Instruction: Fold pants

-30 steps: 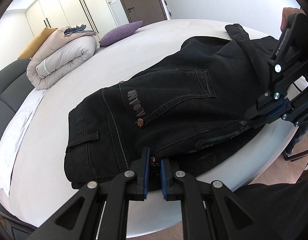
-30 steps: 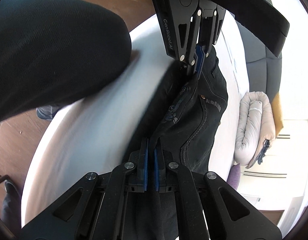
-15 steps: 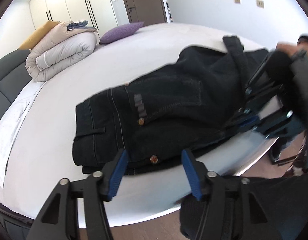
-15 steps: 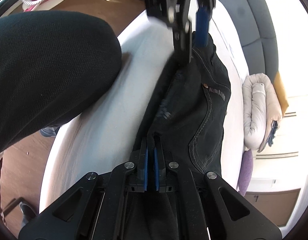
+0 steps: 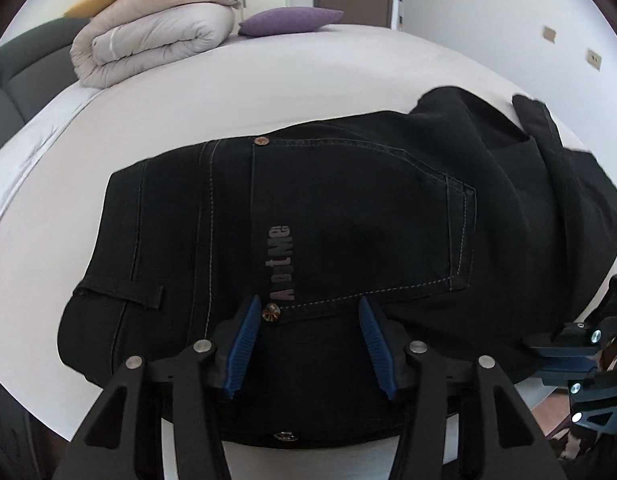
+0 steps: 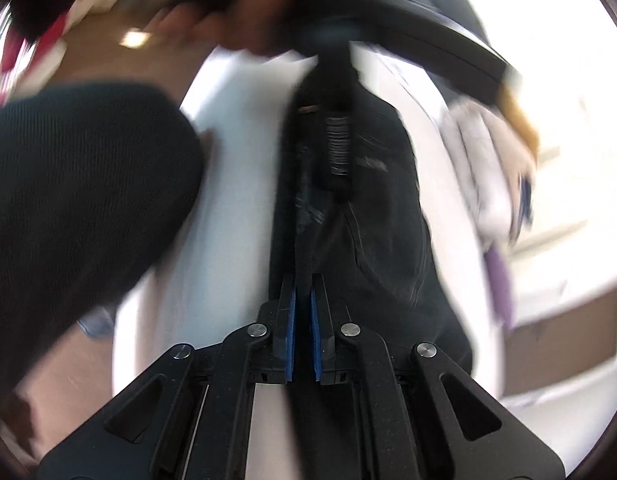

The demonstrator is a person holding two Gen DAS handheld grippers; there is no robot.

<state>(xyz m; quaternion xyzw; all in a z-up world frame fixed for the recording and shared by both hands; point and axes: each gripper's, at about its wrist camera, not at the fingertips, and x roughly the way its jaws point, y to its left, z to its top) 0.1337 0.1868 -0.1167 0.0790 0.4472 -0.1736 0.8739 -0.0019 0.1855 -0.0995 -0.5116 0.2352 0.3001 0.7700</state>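
The left gripper (image 5: 310,344) hangs over the near edge of the pants with its blue pads spread wide and nothing between them, while the right gripper (image 6: 301,340) has its pads drawn nearly together with a dark fold of the fabric running between them, so from here I'd say it has the cloth pinched, though that view is badly smeared. The white bed (image 5: 308,76) takes up most of the room in front of me, and the black pants (image 5: 348,232) lie on it near the edge, already doubled over into a thick bundle: waistband and belt loop at one end, a back pocket (image 5: 364,220) with pale stitching facing up, and the rest trailing off toward the right gripper. That far end looks rumpled, with a strip of the cloth sticking up loosely rather than lying flat. So my guess is the main fold is in place and what remains is tidying or folding in that loose end and flattening the stack. Farther back sit a rolled-up quilt (image 5: 152,40) and a purple pillow (image 5: 292,21), well apart from the pants. Smallest of all, a copper rivet (image 5: 271,313) at the pocket corner shows just beside the left gripper's left pad.
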